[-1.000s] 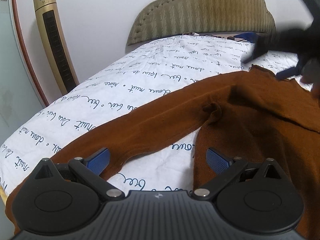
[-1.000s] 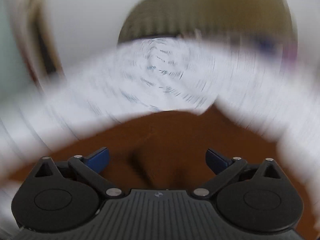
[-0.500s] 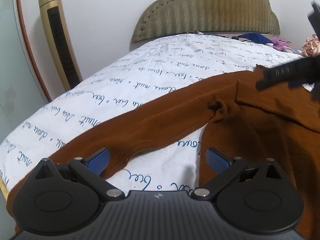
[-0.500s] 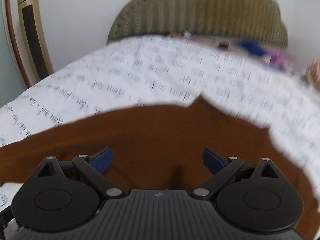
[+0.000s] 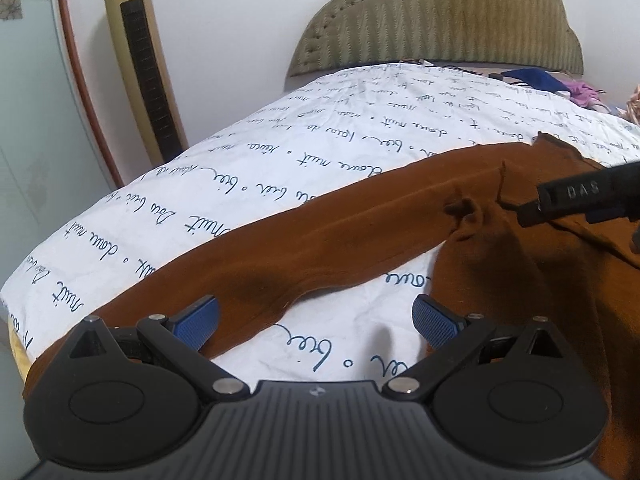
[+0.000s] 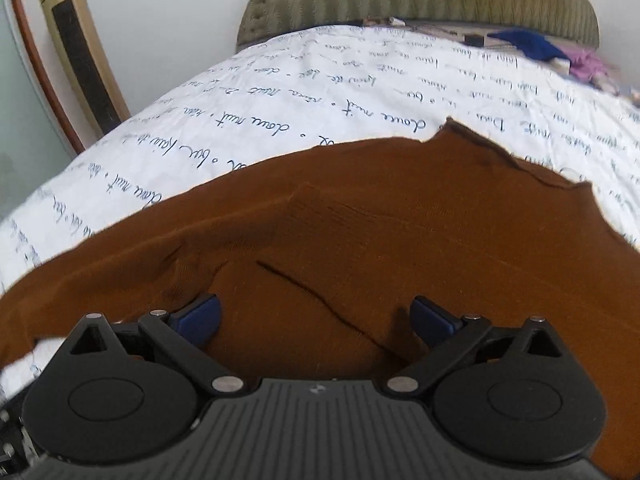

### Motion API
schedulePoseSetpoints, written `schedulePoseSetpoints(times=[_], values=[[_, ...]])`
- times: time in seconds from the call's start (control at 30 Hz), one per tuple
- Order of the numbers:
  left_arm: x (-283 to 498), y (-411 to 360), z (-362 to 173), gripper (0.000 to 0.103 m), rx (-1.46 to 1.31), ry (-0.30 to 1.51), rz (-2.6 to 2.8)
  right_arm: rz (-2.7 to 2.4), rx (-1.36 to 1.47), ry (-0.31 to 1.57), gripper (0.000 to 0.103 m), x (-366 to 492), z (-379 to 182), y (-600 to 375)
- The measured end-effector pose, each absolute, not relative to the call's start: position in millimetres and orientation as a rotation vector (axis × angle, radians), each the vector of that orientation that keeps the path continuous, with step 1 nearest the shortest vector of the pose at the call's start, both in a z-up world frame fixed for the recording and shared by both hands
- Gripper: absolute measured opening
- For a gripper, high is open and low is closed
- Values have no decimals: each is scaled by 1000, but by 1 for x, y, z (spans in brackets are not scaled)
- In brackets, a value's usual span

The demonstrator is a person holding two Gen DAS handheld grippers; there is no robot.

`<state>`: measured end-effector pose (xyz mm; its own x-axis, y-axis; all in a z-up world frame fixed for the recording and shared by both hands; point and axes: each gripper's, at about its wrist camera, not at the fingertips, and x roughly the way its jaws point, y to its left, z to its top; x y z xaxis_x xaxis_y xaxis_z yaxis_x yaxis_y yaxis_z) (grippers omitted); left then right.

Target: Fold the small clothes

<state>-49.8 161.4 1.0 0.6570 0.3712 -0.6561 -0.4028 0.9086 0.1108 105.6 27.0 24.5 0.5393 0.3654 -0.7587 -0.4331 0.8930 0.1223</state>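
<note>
Sweater lies flat on the bed, sleeve stretched left for folding; left gripper and right gripper hover spread, holding nothing.

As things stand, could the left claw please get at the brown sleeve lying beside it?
Probably yes: the left claw is open, the sleeve lies just ahead under its left finger, and nothing sits between them.

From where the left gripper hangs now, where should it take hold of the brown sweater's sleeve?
Probably the sleeve near its lower hem, from above. It lies flat across the bedsheet, the hem just ahead of the open left gripper.
</note>
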Motion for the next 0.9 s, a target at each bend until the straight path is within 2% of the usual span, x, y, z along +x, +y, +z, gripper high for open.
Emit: schedulePoseSetpoints(times=[0.47,0.9], values=[[-53,169,-4,103,-139,778,481,590,-169,738,100,70,45,46],[-57,171,-6,103,-175,796,485,601,-196,744,100,60,38,53]])
